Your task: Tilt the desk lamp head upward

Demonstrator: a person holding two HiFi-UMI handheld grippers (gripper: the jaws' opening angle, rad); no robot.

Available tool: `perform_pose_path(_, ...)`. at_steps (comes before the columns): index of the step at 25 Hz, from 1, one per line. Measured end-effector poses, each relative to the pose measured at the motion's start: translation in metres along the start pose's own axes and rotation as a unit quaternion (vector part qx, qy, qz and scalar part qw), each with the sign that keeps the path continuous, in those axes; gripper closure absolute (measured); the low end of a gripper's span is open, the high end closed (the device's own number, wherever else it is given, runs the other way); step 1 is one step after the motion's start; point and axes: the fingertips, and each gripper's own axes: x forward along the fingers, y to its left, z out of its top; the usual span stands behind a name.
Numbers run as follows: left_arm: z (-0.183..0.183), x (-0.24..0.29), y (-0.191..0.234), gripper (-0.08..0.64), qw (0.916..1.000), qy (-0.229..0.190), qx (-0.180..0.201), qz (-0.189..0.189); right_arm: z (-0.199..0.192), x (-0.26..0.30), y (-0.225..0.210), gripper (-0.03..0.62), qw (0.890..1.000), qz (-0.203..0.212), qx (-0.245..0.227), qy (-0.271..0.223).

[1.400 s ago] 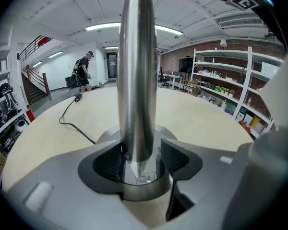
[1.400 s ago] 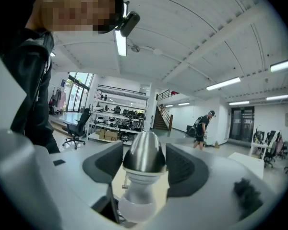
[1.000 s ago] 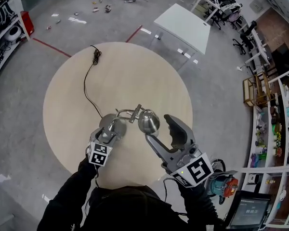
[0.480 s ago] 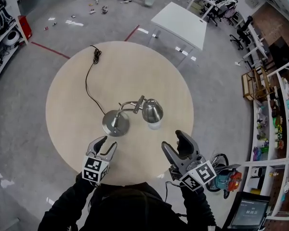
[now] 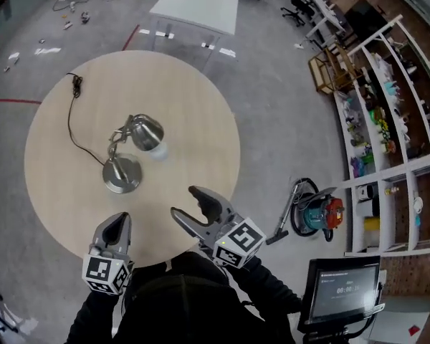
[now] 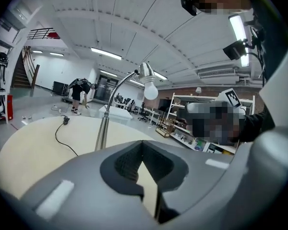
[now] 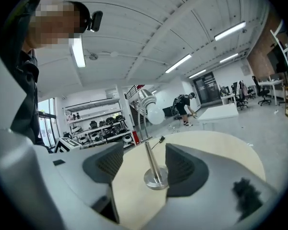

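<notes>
1. The left gripper sits at the lower left of the head view. Its jaws have just been closing and now meet, with nothing between them.
2. The right gripper sits at lower centre. Its jaws stand wide apart and empty. In its own view, the lamp stands framed in the gap, but well beyond the pads.
3. Both grippers hover over the near rim of the round pale surface, apart from the lamp.
4. The desk lamp stands upright at centre left of the head view. Its round base rests flat on the surface. The lamp head is above and right of the base, on a curved arm.
5. A white bulb shows under the head's shade. A dark cord trails toward the upper left.
6. Judged from this, no grip is in hand: the step is either a pause before reaching or the tilt already made. The head's exact angle is hard to read.
7. If more tilt is needed, one gripper should steady the base. The other should then reach the head and ease its rim upward gently, so the lamp does not slide or tip.
</notes>
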Motion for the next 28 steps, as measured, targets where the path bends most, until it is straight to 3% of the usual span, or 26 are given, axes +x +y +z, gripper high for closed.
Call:
perform_pose_path(4, -0.002, 0.024, -0.015, 0.552, 0.9998, -0.018, 0.003, -0.009, -0.023, 0.001, -0.019, 0.305, 1.000, 0.011, 0.005, -0.004)
perform_pose_path(8, 0.006, 0.020, -0.050, 0.552, 0.9995, -0.027, 0.014, -0.003, -0.027, -0.023, -0.020, 0.362, 1.000, 0.025, 0.013, -0.008)
perform_pose_path(16, -0.007, 0.019, -0.124, 0.554, 0.9993, -0.019, 0.025, 0.019, -0.053, -0.079, -0.029, 0.574, 0.997, 0.052, 0.048, -0.004)
perform_pose_path(21, -0.016, 0.008, -0.154, 0.554, 0.9982, -0.002, 0.047, 0.037, -0.069, -0.092, -0.024, 0.577, 0.996, 0.076, 0.035, 0.016)
perform_pose_path(28, -0.026, 0.007, -0.145, 0.554, 0.9988, -0.014, 0.026, 0.040, -0.070, -0.095, -0.023, 0.577, 0.996, 0.080, 0.026, 0.023)
